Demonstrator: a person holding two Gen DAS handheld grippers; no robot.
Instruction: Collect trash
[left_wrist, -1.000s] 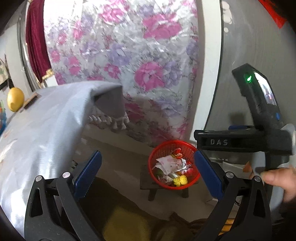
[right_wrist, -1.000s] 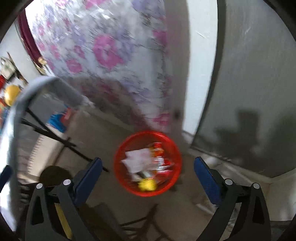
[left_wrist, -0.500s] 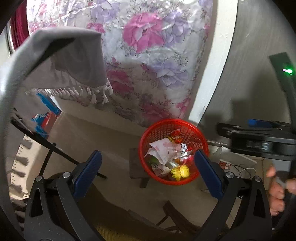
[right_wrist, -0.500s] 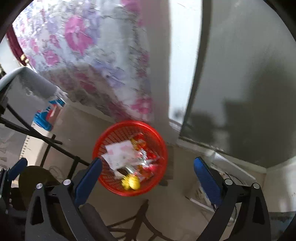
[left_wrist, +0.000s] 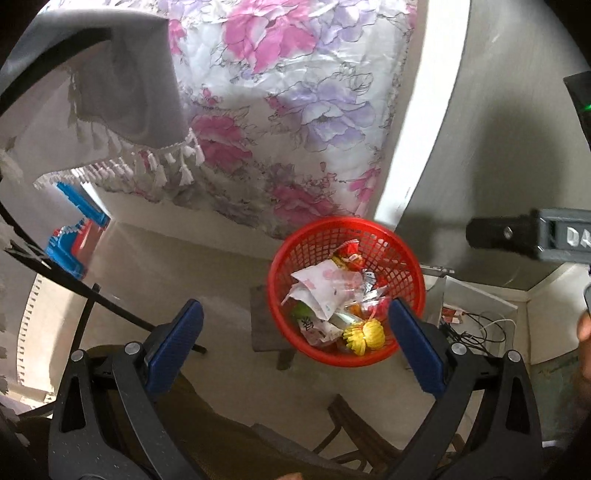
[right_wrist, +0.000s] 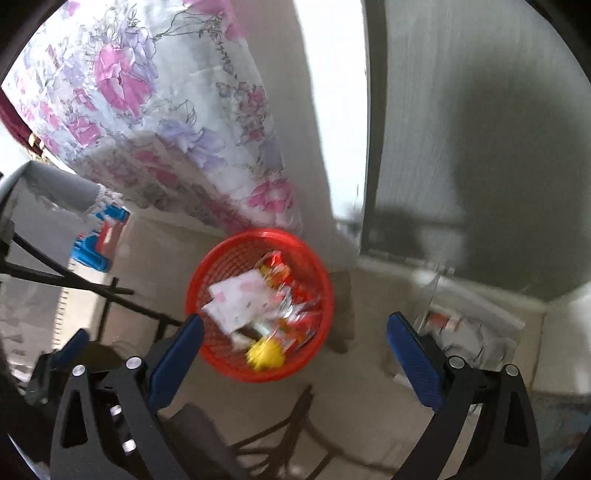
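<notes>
A red mesh basket (left_wrist: 314, 240) stands on a small dark stool on the floor and holds trash: a crumpled white floral paper (left_wrist: 321, 291), wrappers and a yellow tassel ball (left_wrist: 365, 334). It also shows, blurred, in the right wrist view (right_wrist: 221, 258). My left gripper (left_wrist: 295, 343) is open and empty, above and in front of the basket. My right gripper (right_wrist: 295, 347) is open and empty, above the basket, which lies toward its left finger. The right gripper's body (left_wrist: 532, 236) shows at the right edge of the left wrist view.
A grey tablecloth with white tassels (left_wrist: 140, 122) hangs at the upper left. A floral curtain (left_wrist: 295, 110) hangs behind the basket. A blue and red box (left_wrist: 77, 236) sits on the floor under the table. Cables and papers (left_wrist: 476, 325) lie right of the basket. Dark chair parts (right_wrist: 280, 428) lie below.
Both grippers have tilted down and moved closer over the basket, which now looks larger. The tabletop has slid out of the left wrist view. Both grippers stay open and empty.
</notes>
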